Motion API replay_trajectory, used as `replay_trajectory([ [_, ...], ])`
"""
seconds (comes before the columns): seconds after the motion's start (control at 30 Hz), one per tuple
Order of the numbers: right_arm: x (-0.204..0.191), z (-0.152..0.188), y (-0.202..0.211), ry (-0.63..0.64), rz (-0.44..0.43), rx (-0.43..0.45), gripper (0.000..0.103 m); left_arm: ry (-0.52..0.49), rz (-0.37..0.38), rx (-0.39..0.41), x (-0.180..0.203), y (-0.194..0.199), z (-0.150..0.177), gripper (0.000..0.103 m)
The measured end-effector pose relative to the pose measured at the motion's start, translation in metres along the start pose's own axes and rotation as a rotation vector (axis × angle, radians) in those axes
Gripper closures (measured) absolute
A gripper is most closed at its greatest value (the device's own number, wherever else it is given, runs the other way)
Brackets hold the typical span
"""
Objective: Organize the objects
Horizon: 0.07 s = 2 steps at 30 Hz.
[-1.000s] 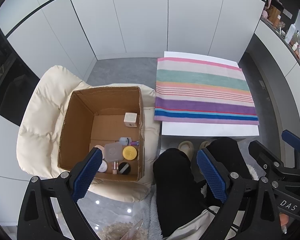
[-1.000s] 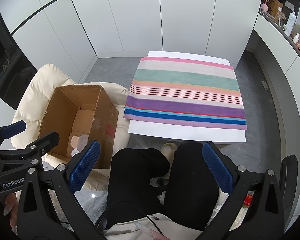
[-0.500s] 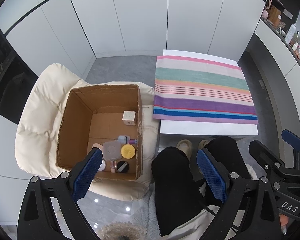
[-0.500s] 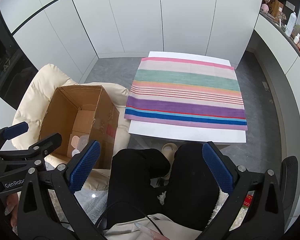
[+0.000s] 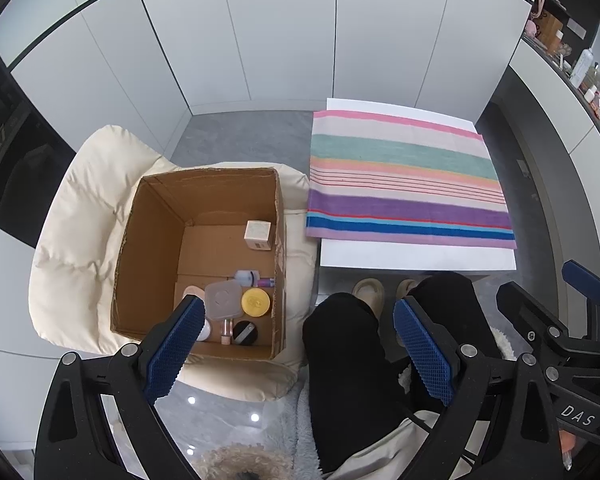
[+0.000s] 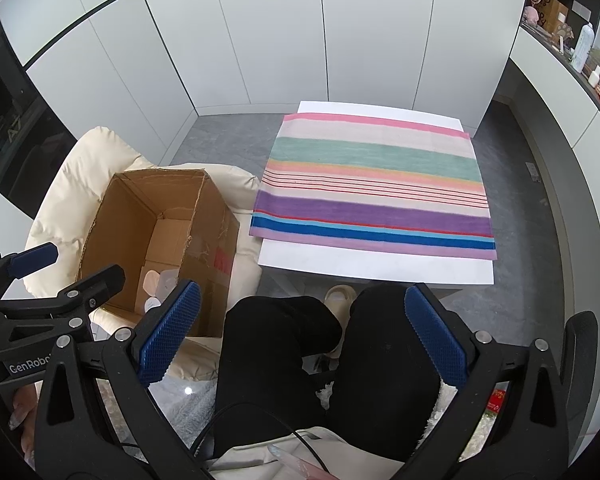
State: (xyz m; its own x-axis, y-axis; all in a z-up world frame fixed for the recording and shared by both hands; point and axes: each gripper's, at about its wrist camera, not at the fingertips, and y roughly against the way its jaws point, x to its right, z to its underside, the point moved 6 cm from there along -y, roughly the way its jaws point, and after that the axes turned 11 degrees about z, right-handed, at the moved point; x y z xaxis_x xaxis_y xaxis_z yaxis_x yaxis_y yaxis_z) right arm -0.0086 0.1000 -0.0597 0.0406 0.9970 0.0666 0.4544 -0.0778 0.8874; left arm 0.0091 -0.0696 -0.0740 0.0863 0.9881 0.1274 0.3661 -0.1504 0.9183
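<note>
Both claws hang high over the person's lap, each spread wide and holding nothing: the left claw (image 5: pixel 296 344) sits above the near edge of a cardboard box (image 5: pixel 156 240), the right claw (image 6: pixel 300 336) over the knees in front of the table (image 6: pixel 380 268).

The small things all lie in the box, which rests on a cream padded chair (image 5: pixel 76 216): a little beige carton (image 5: pixel 257 234) against the right wall, and a cluster near the front wall made up of a yellow round tin (image 5: pixel 255 302), a grey square case (image 5: pixel 222 299), a black round compact (image 5: pixel 245 332), a small bottle (image 5: pixel 247 278) on its side and a thin pink tube (image 5: pixel 225 327). The striped cloth (image 6: pixel 376 188) on the table carries nothing.

This fits either things waiting to be laid out on the cloth or things already gathered into the box, so I judge only how to handle them. The box is deep and the cluster is tight, so any reach should come straight down, clear of the walls, and close on one piece at its widest flat sides. The tin and compact are low and round and may slip; the carton stands apart and is easiest to grip.

Compared with a second ago, the left view has risen and drifted slightly, so the box sits a little lower-left; the right view is almost unchanged.
</note>
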Motion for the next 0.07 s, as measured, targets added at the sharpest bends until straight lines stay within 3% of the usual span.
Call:
replay_trajectory([
  [0.07, -0.0002, 0.0000, 0.0000, 0.000, -0.001, 0.001, 0.000, 0.001, 0.000, 0.000, 0.0002, -0.0003, -0.0001, 0.006],
])
